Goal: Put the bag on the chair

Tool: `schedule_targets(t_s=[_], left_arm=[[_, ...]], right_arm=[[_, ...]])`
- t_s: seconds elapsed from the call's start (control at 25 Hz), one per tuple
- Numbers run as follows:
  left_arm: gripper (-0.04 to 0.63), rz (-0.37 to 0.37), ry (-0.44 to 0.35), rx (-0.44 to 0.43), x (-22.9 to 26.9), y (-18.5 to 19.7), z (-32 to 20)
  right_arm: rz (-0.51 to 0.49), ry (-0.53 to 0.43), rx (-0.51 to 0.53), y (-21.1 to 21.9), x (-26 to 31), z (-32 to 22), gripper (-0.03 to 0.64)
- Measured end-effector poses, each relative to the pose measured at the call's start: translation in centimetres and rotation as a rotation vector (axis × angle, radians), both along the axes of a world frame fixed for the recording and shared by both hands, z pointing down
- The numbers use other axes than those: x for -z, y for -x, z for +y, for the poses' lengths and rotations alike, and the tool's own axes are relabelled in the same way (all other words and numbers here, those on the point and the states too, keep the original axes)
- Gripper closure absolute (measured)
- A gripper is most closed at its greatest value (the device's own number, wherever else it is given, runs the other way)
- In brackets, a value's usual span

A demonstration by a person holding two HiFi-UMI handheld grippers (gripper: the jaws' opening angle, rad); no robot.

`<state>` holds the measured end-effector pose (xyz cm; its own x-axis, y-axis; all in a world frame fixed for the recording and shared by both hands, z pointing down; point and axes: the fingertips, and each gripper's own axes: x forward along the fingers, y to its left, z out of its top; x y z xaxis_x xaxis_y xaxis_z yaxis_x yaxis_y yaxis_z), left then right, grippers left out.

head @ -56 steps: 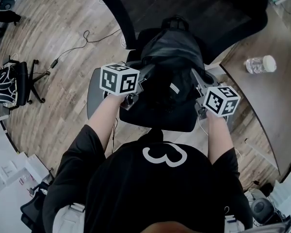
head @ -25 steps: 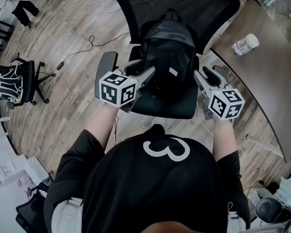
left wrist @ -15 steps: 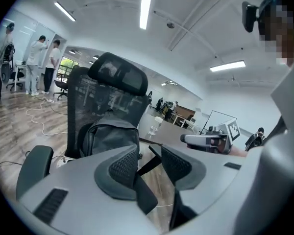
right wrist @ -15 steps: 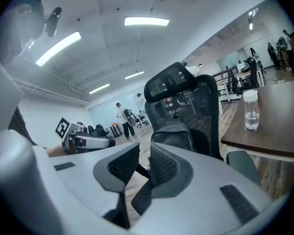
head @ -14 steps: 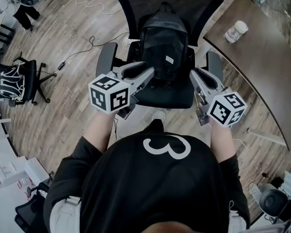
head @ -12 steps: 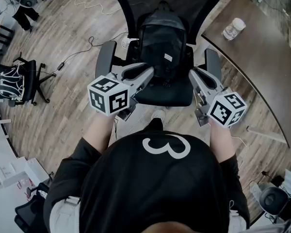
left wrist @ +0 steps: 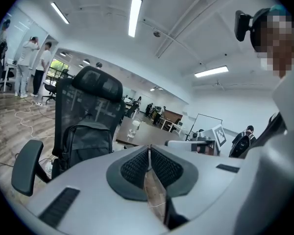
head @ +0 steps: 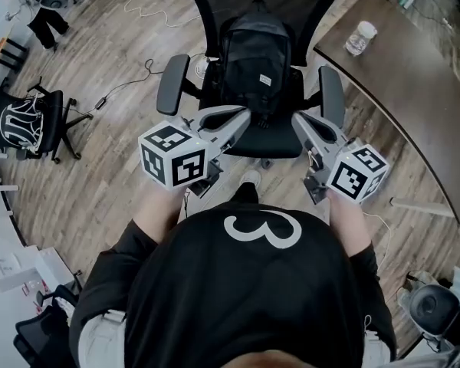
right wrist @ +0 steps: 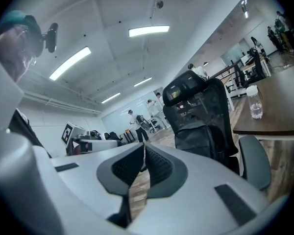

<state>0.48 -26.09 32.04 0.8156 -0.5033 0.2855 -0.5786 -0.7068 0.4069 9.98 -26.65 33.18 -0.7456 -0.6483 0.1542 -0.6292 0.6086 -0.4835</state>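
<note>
Wood-plank floor (head: 100,167) surrounds the black office chair (head: 270,141). On its seat the black bag (head: 254,48) stands upright against the backrest. At the chair's front edge, clear of the bag, the left gripper (head: 244,114) and right gripper (head: 297,119) have just been closing, and their jaws now meet on nothing. Right of the chair, a bottle (head: 359,37) stands on a table (head: 414,98).

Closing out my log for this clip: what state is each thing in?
bag: upright on the chair seat, unheld.
chair: bearing the bag.
left gripper: jaws just closed, empty.
right gripper: jaws just closed, empty.
bottle: upright on the desk, capped.
</note>
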Motion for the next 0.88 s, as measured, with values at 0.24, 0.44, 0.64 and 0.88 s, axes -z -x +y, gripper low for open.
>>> schedule_targets(t_s=[0.24,0.44,0.64,0.88], left_arm=[[0.572,-0.027,-0.078,-0.017,1.5,-0.8,4.7],[0.574,-0.014,-0.086,-0.018,1.6,-1.2,7.6],[0.574,-0.004,-0.117,-0.029,2.5,-1.5,10.1],[0.578,0.004,-0.120,-0.043,2.6,-1.9,11.9]], right_arm=[[-0.012,-0.050,0.003,0.0,2.1,4.2,0.592],[0.009,-0.083,0.040,0.5,2.6,7.6,0.592],[0.015,-0.097,0.054,0.8,3.3,10.4,0.592],[0.021,-0.111,0.050,0.5,4.0,12.3,0.592]])
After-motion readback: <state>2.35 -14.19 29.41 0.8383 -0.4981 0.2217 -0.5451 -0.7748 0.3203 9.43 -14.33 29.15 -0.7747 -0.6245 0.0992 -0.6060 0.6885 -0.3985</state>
